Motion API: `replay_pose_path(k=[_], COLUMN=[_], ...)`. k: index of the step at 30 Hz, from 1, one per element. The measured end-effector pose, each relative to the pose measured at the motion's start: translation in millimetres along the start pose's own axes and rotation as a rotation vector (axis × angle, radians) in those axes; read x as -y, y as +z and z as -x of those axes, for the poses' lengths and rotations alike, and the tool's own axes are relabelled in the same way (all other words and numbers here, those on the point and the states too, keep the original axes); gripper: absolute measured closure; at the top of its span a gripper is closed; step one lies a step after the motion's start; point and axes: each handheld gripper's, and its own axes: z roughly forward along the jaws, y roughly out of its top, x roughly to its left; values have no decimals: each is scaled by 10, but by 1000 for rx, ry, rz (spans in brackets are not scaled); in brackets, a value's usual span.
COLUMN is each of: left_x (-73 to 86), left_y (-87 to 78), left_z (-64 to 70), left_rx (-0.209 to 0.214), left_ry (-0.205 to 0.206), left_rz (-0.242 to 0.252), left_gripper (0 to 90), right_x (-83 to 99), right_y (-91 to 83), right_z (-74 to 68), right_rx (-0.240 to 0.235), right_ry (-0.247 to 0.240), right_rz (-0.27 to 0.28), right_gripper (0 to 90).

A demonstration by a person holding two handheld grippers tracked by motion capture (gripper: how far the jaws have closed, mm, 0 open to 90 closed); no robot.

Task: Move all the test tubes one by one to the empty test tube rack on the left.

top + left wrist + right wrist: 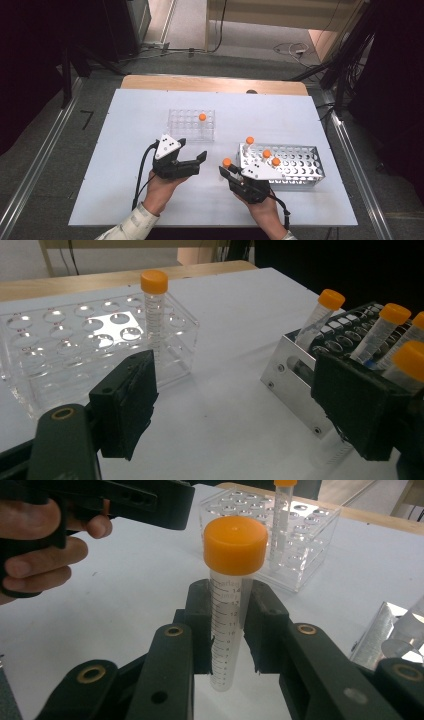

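On the white table [125,150], a clear rack [192,125] sits far left and a metal rack [295,165] near right. The right gripper [225,625] pinches an orange-capped tube [227,605] between the racks; the left gripper [192,162] waits wide open. I think the tube is mid-trip and must drop straight into a clear-rack hole.

Clear plastic rack [192,124], shiny metal rack [295,165]

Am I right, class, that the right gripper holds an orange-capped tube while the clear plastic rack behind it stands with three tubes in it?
Not quite. The right gripper does hold an orange-capped tube, but the clear plastic rack carries one tube, not three. The high view shows this; the three standing tubes are in the metal rack.
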Motion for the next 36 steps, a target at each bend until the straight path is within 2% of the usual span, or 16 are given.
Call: replay_pose_path(k=[11, 16, 20, 23, 28, 36], left_x=[-41, -69, -63, -57, -39, 0], left_y=[-58, -101, -98, -94, -78, -32], left_z=[111, 202, 260, 285, 290, 322], left_rx=[40, 85, 140, 161, 172, 171], left_ry=[16, 29, 43, 53, 77, 115], left_rz=[16, 32, 31, 31, 27, 0], left_gripper=[191, 225, 317, 395, 520, 629], right_x=[-66, -79, -100, -118, -130, -134], right_y=[200, 263, 291, 303, 317, 311], right_z=[-24, -44, -90, -131, -165, -182], right_rx=[5, -1, -15, -25, -36, -42], right_ry=[1, -1, -2, -9, -13, -16], right_rz=[-25, -33, -29, -28, -27, -23], right_gripper=[717, 717, 717, 717, 717, 717])
